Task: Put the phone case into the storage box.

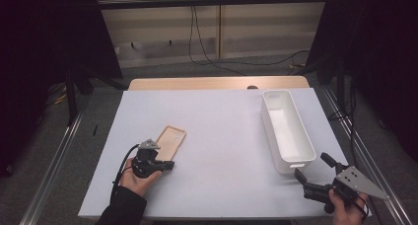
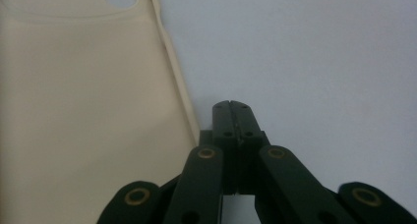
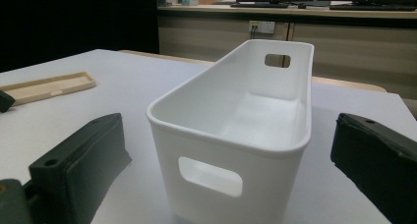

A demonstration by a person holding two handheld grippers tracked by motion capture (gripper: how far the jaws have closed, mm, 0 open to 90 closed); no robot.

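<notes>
the beige lid (image 1: 170, 141) lies flat on the table (image 1: 222, 136), left of the white bin (image 1: 287, 131). the left gripper (image 1: 167, 165), jaws pressed together and empty, sits just beside its near edge, probably to push it. the right gripper (image 1: 311, 169) waits with jaws apart at the bin's near end, perhaps to steady it.

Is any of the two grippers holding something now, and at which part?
Nothing is held. The left gripper is shut beside the beige lid; the right gripper is open before the white bin.
</notes>
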